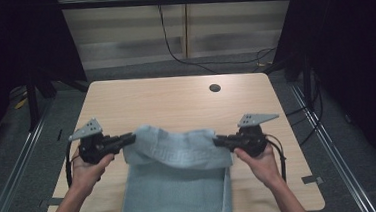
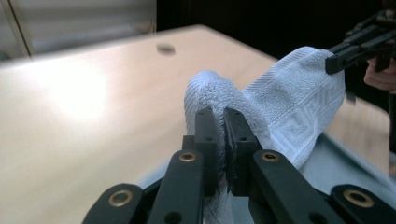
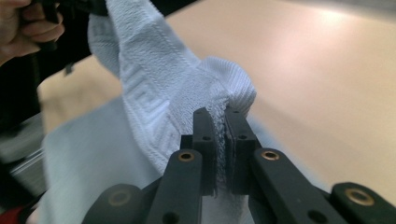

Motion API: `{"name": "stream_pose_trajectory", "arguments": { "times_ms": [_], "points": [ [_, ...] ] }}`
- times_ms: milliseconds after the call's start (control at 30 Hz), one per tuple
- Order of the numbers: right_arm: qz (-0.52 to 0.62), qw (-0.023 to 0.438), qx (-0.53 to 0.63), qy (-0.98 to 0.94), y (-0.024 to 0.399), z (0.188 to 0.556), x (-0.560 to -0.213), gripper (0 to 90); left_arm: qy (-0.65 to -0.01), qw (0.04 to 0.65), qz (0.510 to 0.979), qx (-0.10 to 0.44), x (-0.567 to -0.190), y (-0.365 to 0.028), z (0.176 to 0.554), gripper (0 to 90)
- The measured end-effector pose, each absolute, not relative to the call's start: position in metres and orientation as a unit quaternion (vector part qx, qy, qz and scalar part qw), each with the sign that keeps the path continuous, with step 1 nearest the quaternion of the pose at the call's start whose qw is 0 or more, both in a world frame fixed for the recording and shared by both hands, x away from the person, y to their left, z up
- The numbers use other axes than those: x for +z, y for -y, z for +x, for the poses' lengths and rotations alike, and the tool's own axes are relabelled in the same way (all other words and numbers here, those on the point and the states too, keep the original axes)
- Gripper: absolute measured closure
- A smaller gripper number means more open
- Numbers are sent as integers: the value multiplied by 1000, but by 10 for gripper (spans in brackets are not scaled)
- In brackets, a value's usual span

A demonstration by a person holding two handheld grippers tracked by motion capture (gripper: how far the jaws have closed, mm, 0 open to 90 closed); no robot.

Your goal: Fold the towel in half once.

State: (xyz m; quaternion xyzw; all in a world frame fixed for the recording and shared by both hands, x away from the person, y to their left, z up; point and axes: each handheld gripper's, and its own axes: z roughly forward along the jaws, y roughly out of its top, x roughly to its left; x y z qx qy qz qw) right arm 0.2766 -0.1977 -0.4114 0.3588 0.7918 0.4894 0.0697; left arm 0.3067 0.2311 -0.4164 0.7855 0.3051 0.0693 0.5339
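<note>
Towel (image 1: pixel 176 182) hangs between the two claws, pale blue with a woven key-pattern band, its far edge lifted and the rest lying on the counter (image 1: pixel 175 99) and draping off the near edge toward the person. The left claw (image 1: pixel 130 138) has its jaws closed tight on one corner of that lifted edge; in the left claw view the cloth bunches up just beyond its fingertips (image 2: pixel 205 122). The right claw (image 1: pixel 217 141) is clamped the same way on the other corner, terry pinched flat between its pads, as the right claw view (image 3: pixel 219 122) makes plain. Between them the edge sags a little, so the span is not quite taut.

The step in hand looks like a fold: both corners gripped and carried over the body of the towel. Which way the fold is meant to go I can only judge, but the raised band faces the person, and most of the cloth lies below and behind the claws.

Next, both claws should travel together at even height, keeping the edge stretched, lay it flat on the cloth with corners lined up, and only then let go.
</note>
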Motion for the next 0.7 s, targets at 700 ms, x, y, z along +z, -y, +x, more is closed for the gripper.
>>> {"name": "stream_pose_trajectory", "arguments": {
  "times_ms": [700],
  "points": [
    [423, 31, 377, -823, 202, 285, -495, 852, -298, 409, 861, 49, -500, -179, 316, 857]
  ]
}}
